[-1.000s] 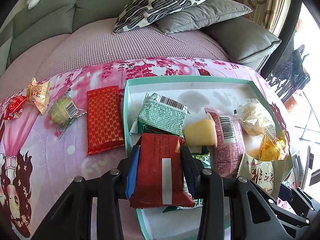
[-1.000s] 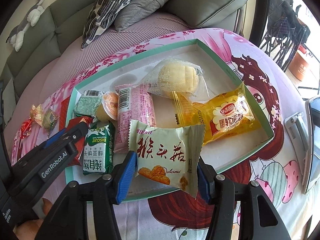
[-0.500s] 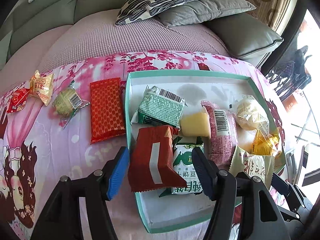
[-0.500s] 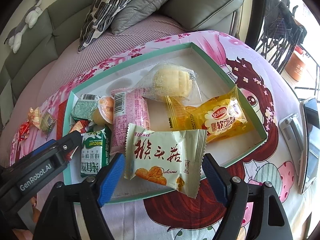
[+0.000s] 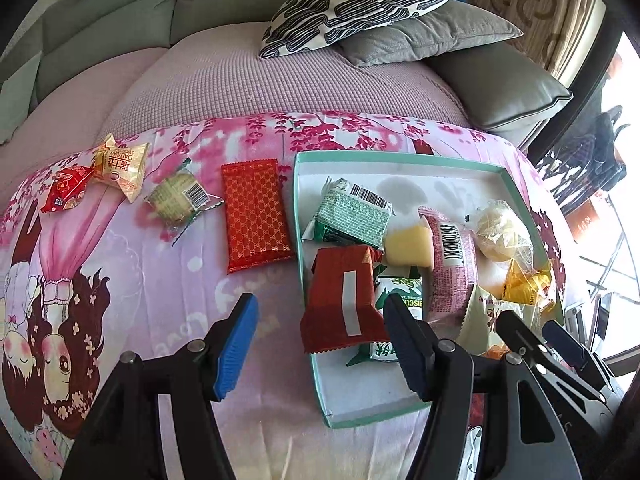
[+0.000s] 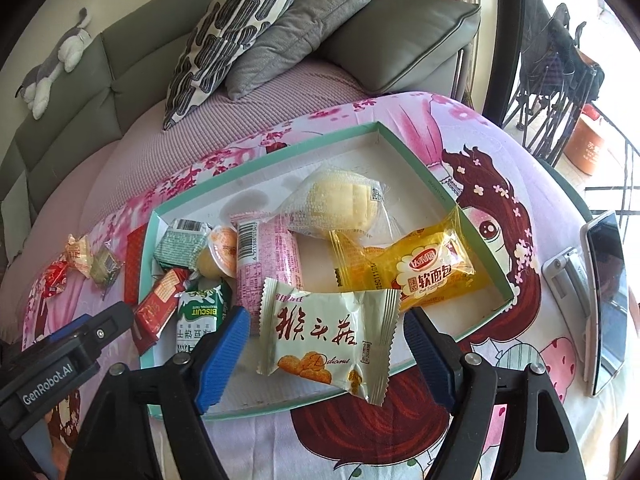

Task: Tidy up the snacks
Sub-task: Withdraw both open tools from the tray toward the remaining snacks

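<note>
A teal-rimmed tray (image 5: 298, 200) on the pink cartoon cloth holds several snacks. My left gripper (image 5: 320, 304) is open. A dark red packet (image 5: 344, 296) lies in the tray on a green biscuit pack (image 5: 400, 300), beside the right pad and free of it; the left pad hangs over bare cloth. My right gripper (image 6: 326, 316) is open around a cream packet with red characters (image 6: 324, 340), which rests on the tray's front rim (image 6: 460, 332) with a thin gap at each pad. On the cloth lie a red patterned packet (image 5: 256, 216), a green cake (image 5: 180, 200) and two small packets.
A phone on a stand (image 6: 604, 296) sits on the cloth right of the tray. Cushions (image 5: 360, 0) and a grey sofa lie behind. The left gripper's body (image 6: 60, 360) shows at the lower left of the right wrist view.
Both grippers opened and let go of their packets. The left one rose and shifted left, leaving the dark red packet in the tray. The cream packet stays on the front rim.
</note>
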